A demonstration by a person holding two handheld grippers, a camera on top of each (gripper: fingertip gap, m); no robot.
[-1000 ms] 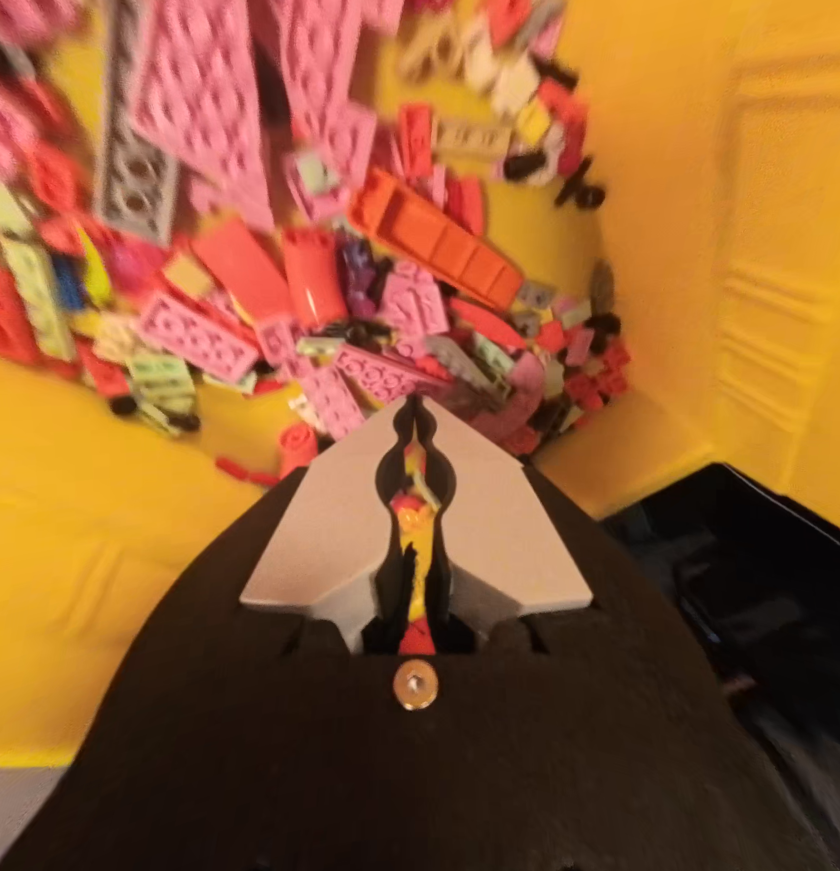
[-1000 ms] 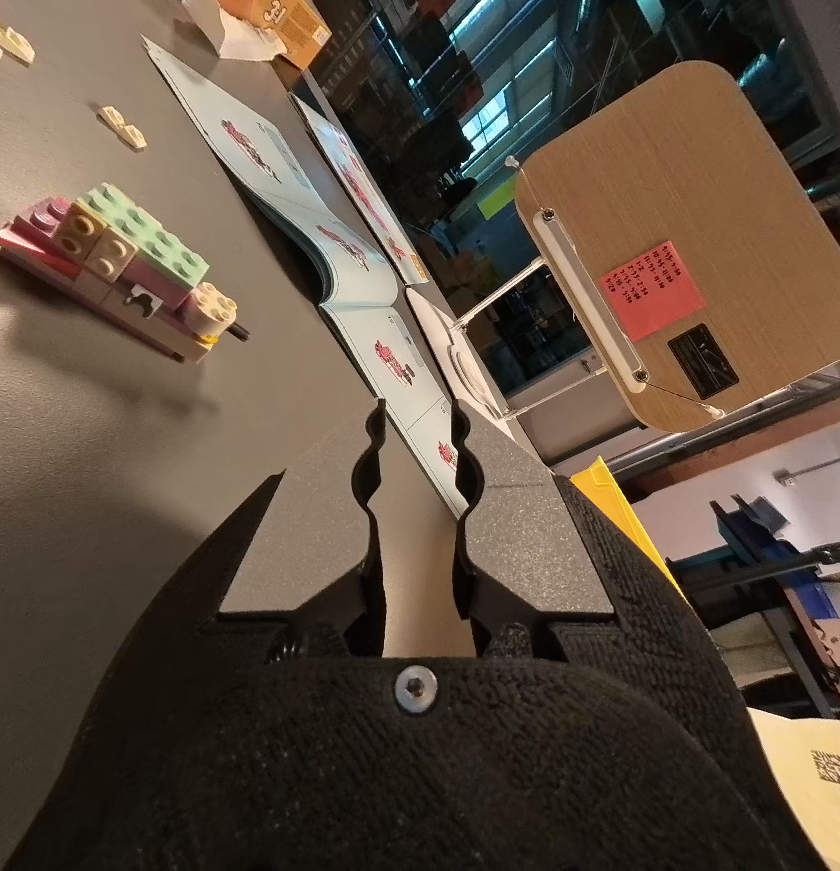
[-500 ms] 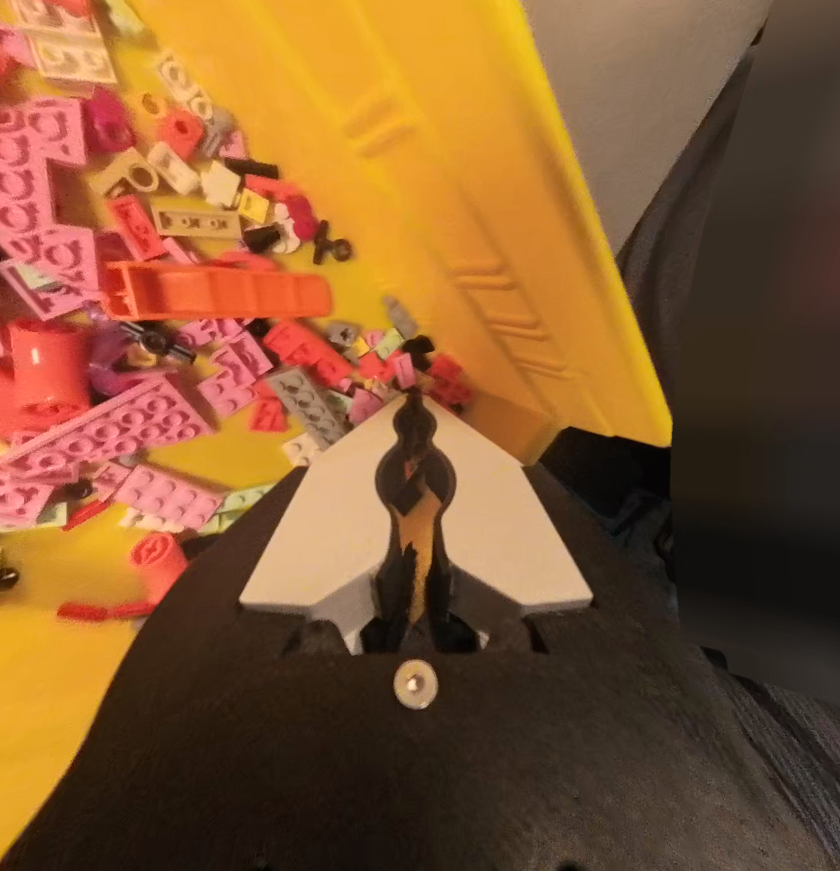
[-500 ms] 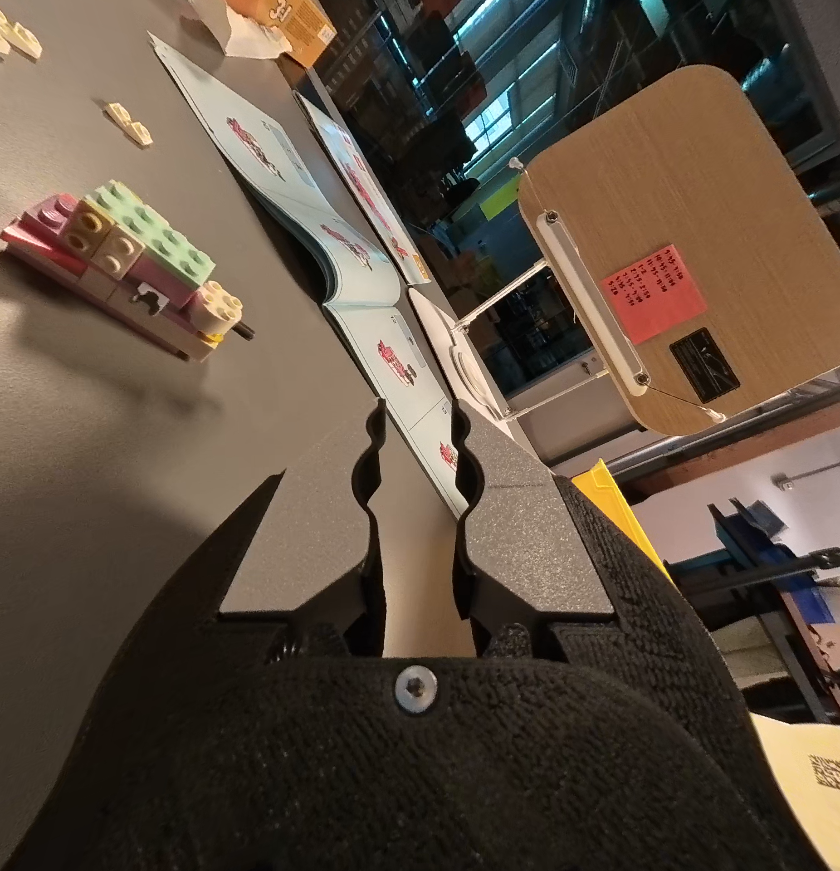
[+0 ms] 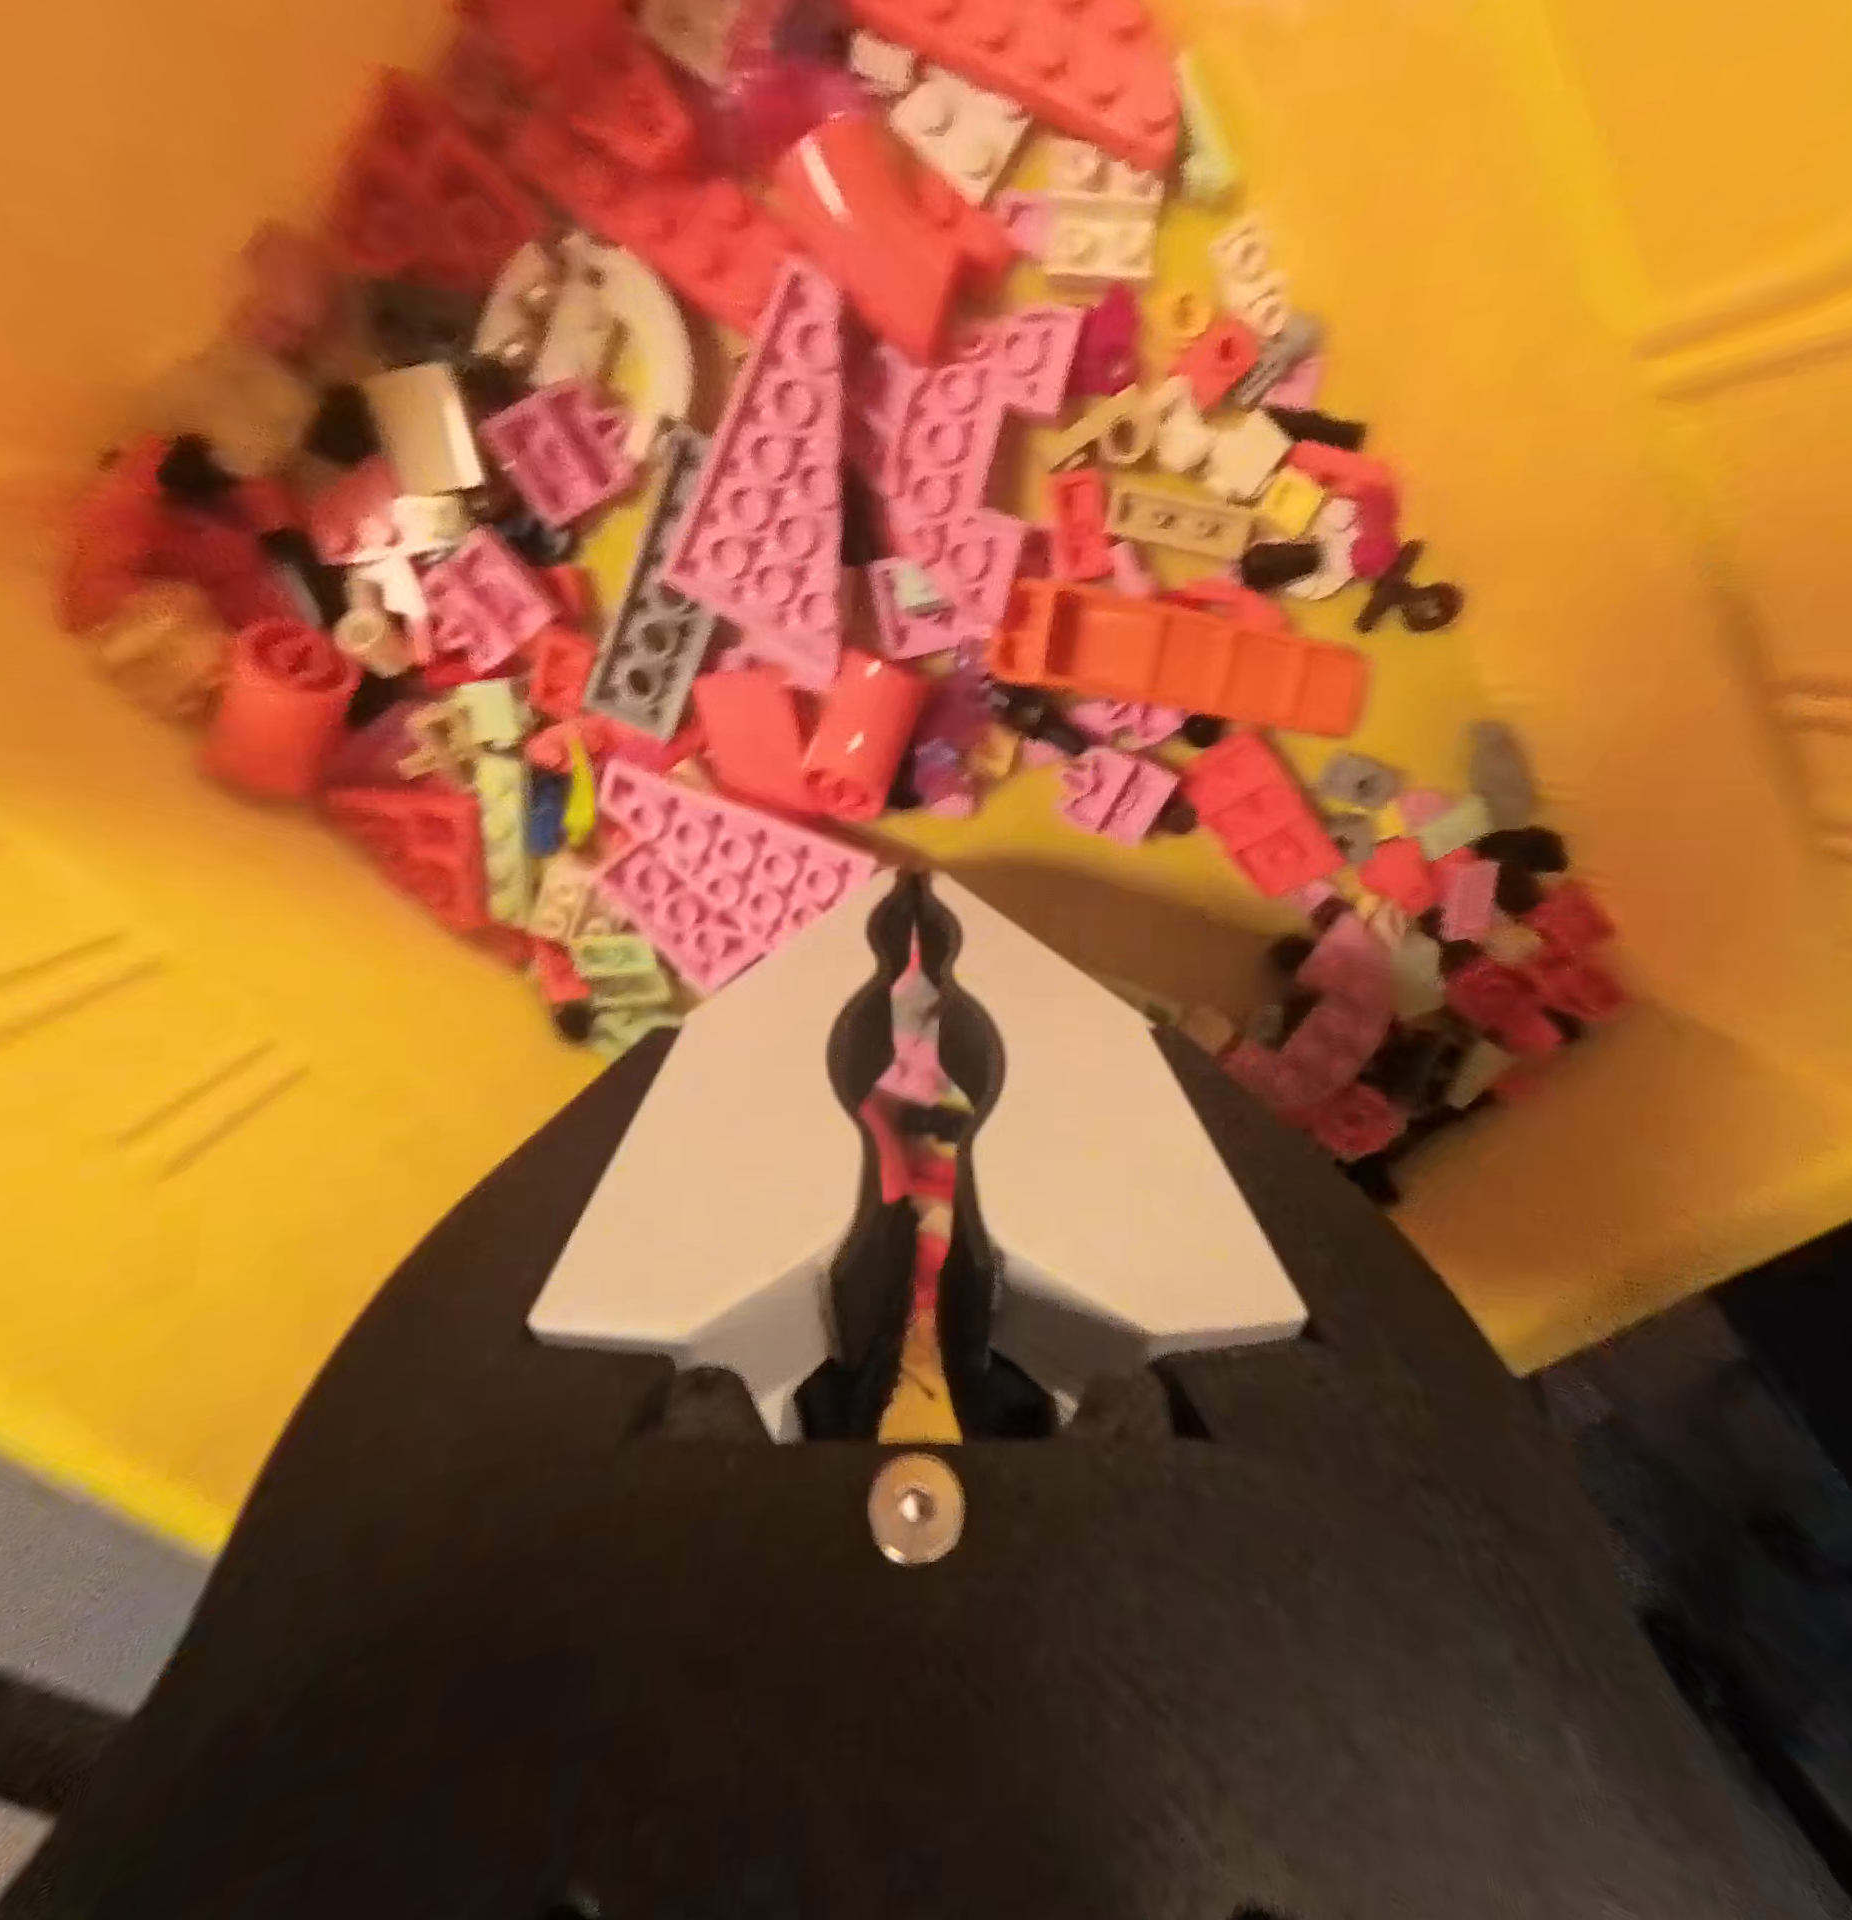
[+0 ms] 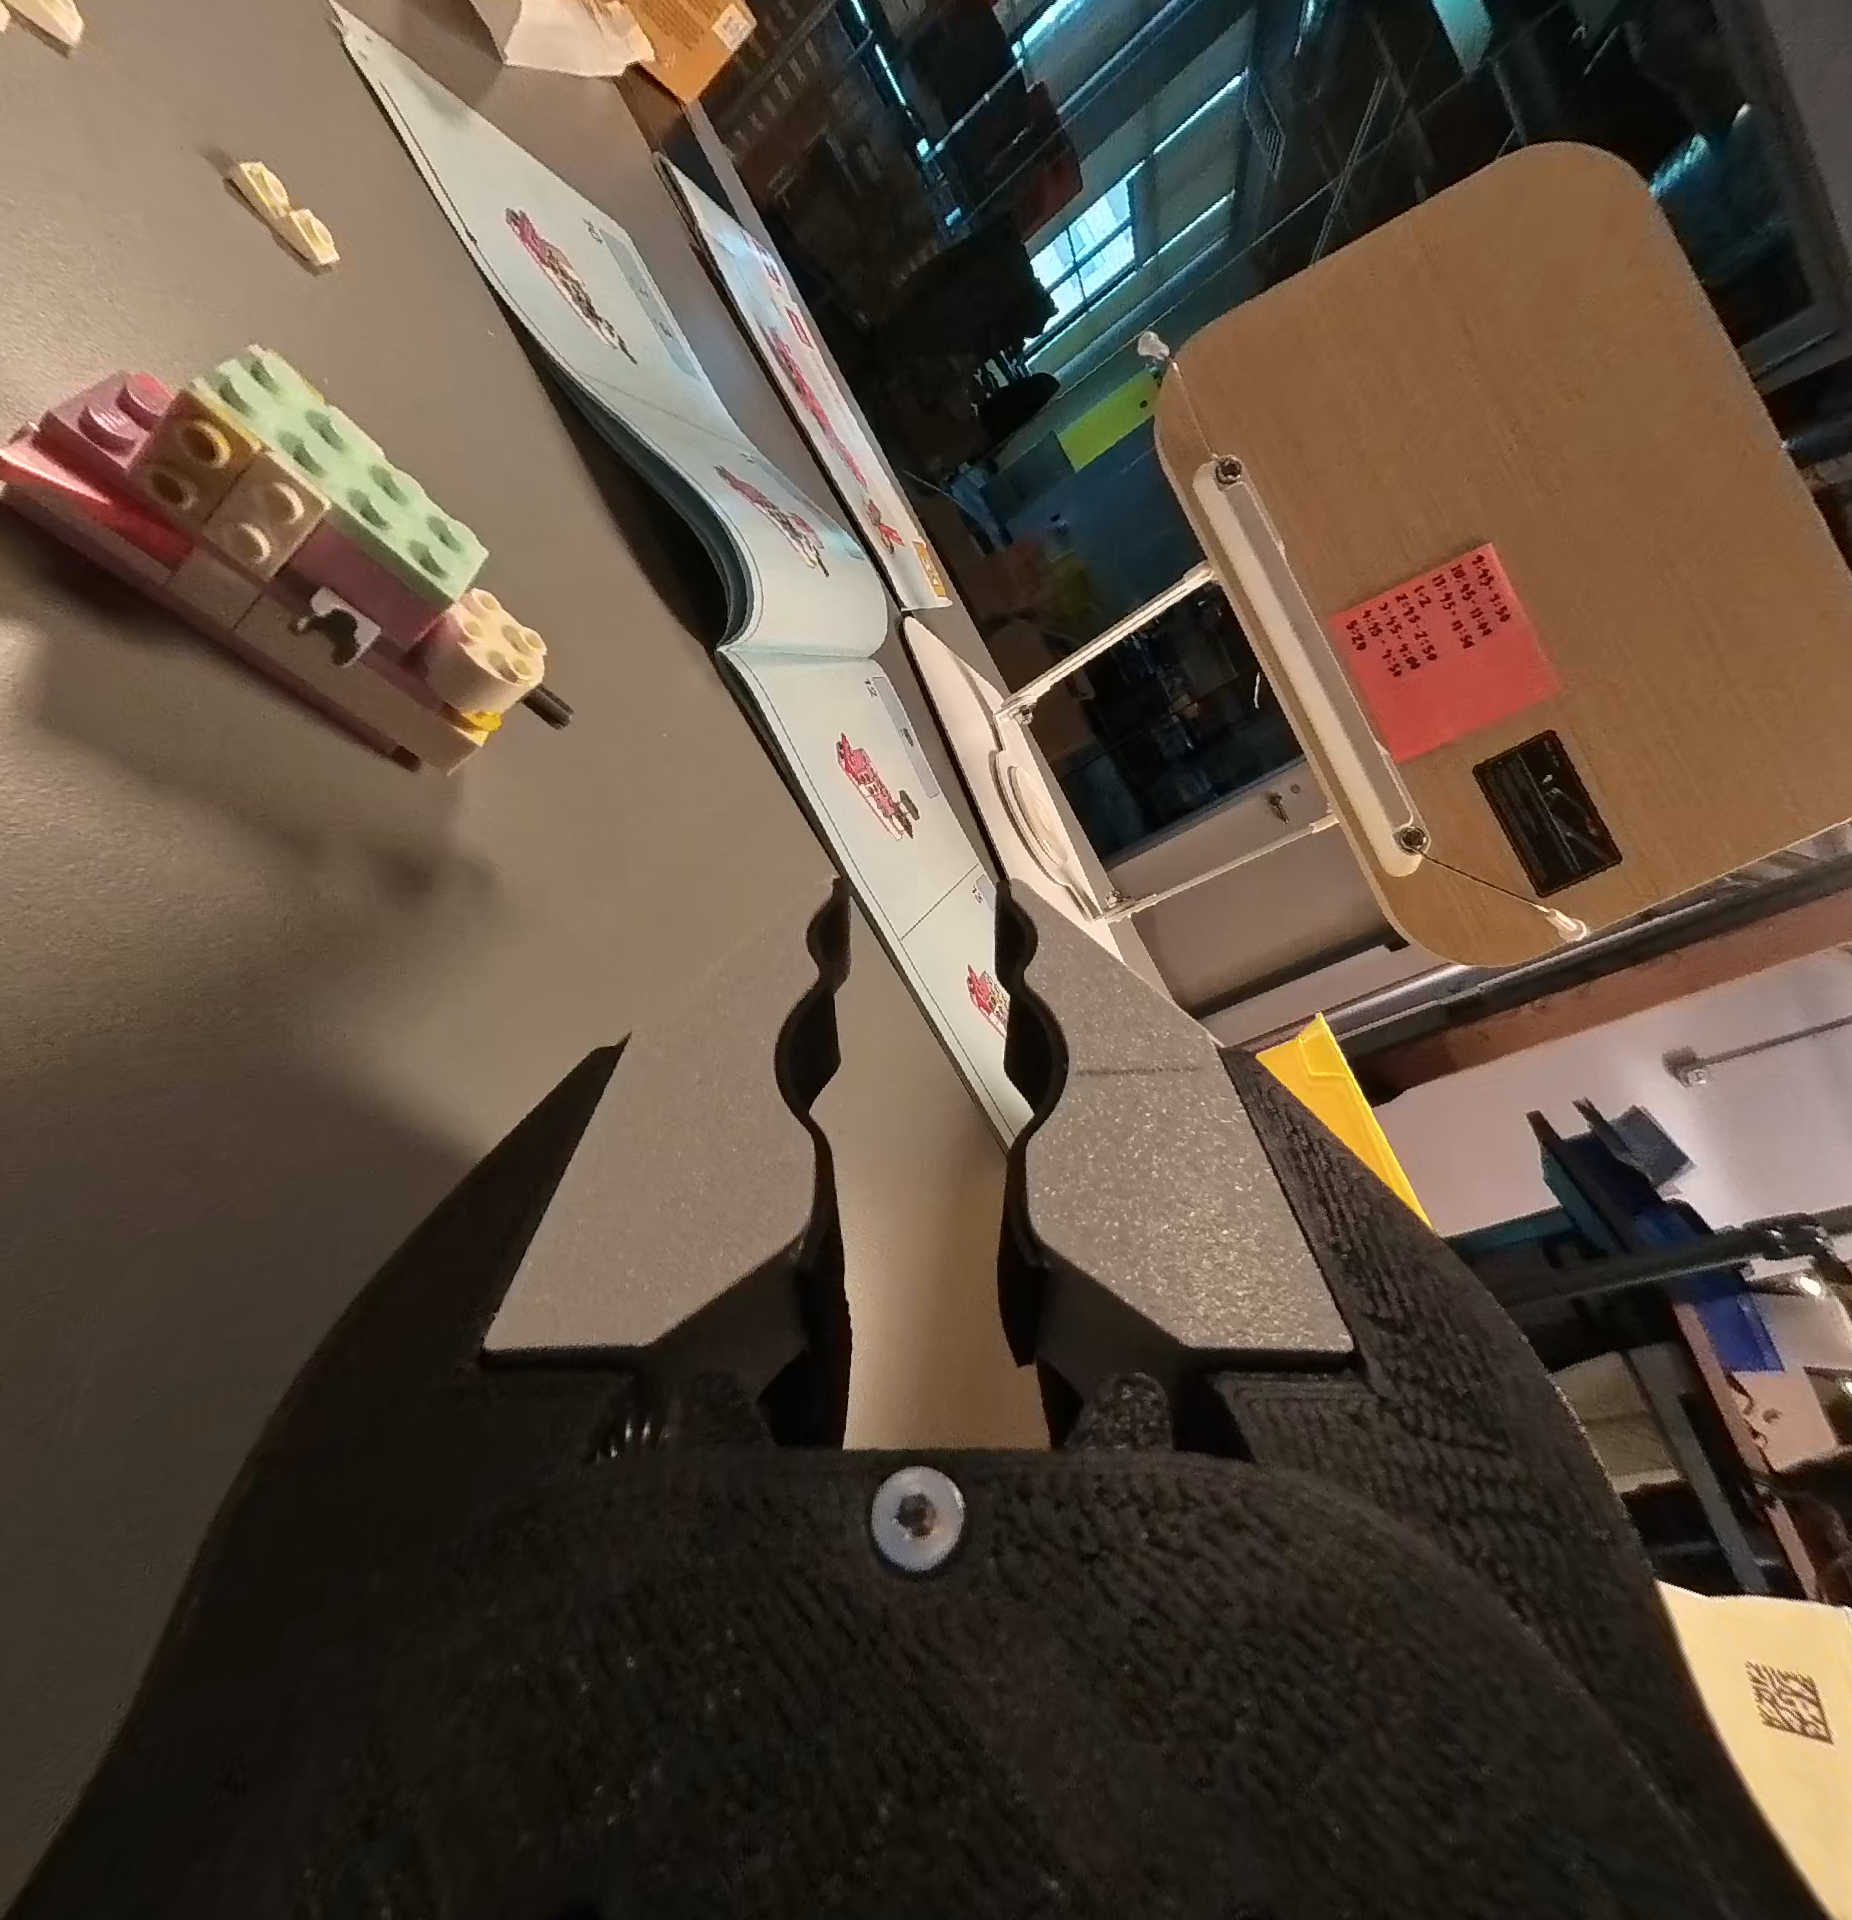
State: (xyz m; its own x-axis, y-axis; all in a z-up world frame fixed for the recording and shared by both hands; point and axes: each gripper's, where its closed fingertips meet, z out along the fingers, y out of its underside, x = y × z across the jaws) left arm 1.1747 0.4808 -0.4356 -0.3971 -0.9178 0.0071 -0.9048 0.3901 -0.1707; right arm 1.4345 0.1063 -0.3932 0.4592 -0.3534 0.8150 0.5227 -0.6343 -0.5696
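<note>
In the left wrist view my left gripper (image 5: pixel 914 885) is shut, its white fingertips (image 5: pixel 1015 997) meeting over a yellow bin (image 5: pixel 174 1039). The bin holds a heap of loose bricks, mostly pink, red and coral. A pink wedge plate (image 5: pixel 714 894) lies just left of the tips, and a long orange piece (image 5: pixel 1182 665) lies farther off to the right. I see nothing pinched between the tips. In the right wrist view my right gripper (image 6: pixel 922 914) is open and empty above a dark table (image 6: pixel 174 987). A partly built brick model (image 6: pixel 278 540) with a mint-green top stands to the left.
An open instruction booklet (image 6: pixel 797 582) lies on the table beyond the right gripper. Small cream pieces (image 6: pixel 288 208) lie at the far left. A wooden board on a stand (image 6: pixel 1524 520) rises to the right. A yellow bin corner (image 6: pixel 1327 1091) shows beside the right finger. The gap from one gripper's tips to the other's is roughly 45 cm. My left gripper is the nearer one to the long orange piece (image 5: pixel 1182 665): about 6 cm, against 40 cm.
The left gripper has swung across the bin, from its side wall back over the brick heap, and stays shut throughout. The right gripper has barely shifted and stays open.
</note>
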